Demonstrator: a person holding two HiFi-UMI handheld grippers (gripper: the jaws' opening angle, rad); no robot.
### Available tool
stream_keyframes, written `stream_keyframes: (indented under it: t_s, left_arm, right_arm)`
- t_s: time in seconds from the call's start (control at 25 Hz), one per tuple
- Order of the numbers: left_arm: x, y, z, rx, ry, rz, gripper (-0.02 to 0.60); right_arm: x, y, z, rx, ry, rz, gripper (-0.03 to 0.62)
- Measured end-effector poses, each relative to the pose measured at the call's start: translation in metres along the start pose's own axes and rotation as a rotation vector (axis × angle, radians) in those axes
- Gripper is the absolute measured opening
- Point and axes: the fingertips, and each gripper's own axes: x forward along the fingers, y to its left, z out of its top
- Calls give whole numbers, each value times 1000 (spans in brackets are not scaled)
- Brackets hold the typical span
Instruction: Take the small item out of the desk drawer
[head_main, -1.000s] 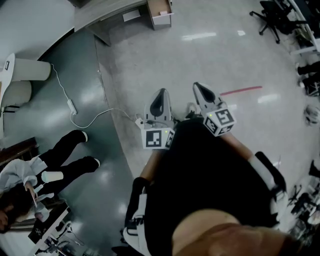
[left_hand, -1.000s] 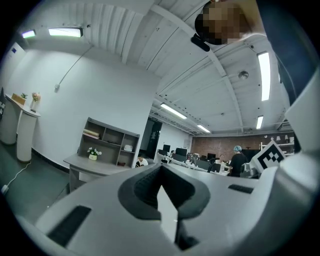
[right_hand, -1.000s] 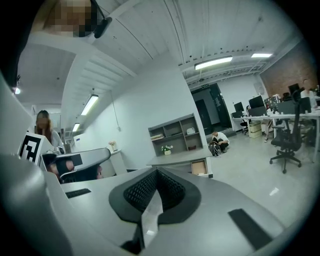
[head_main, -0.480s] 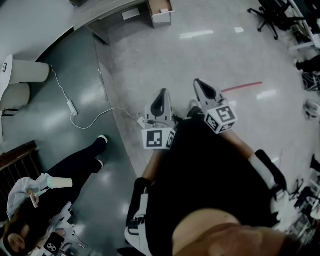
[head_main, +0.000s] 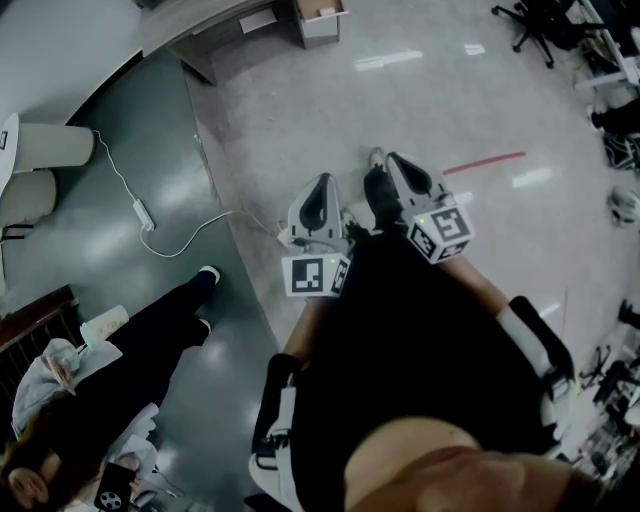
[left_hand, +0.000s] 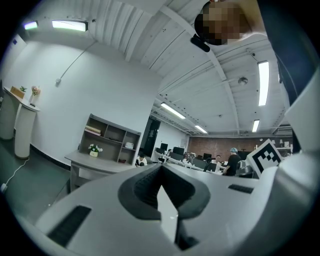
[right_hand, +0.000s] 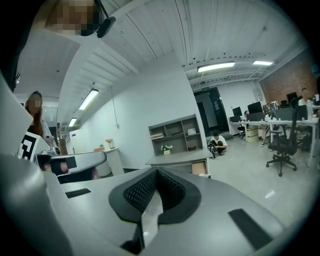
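Observation:
I hold both grippers close to my body, high above the floor and pointing at the grey desk (head_main: 200, 25) at the top of the head view. Its drawer (head_main: 320, 14) stands pulled out, with its contents too small to make out. My left gripper (head_main: 318, 197) is shut with nothing in it; in its own view the jaws (left_hand: 161, 189) meet, and the desk (left_hand: 92, 162) with a shelf unit lies ahead. My right gripper (head_main: 402, 170) is also shut and empty (right_hand: 156, 194). Its view shows the desk (right_hand: 177, 160) and the open drawer (right_hand: 199, 168).
A white cable with a power strip (head_main: 144, 214) runs across the floor at the left. White pedestals (head_main: 45, 150) stand far left. A bystander (head_main: 150, 340) in dark trousers is at the lower left. Office chairs (head_main: 535, 25) are at the upper right, with a red floor line (head_main: 485, 162) nearby.
My shoe has stepped forward between the two grippers. The bystander at the left has shifted down and left. Both grippers stay shut in the same pose.

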Motion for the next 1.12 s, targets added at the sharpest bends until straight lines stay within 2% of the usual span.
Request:
stream_keyframes:
  t_s: [0.16,0.36,0.56,0.88,1.12]
  left_arm:
    - [10,10,0,-9,-7,11,-4]
    - [32,23,-10,66,47,1,-4]
    - [62,38,1,63,37,16,-3]
    - [141,66,12,66,39,16,-3]
    - [205,81,17,39,47,35,-4]
  right_arm:
    - [14,-6,-2,4,0,-1,-2]
    - [40,-20,4,6,-4,13,-2]
    - [69,-34,17,1,-7,26,-2]
    - [136,-78,37,3,14,35,-2]
    - [184,-117,53,4,30,46,-2]
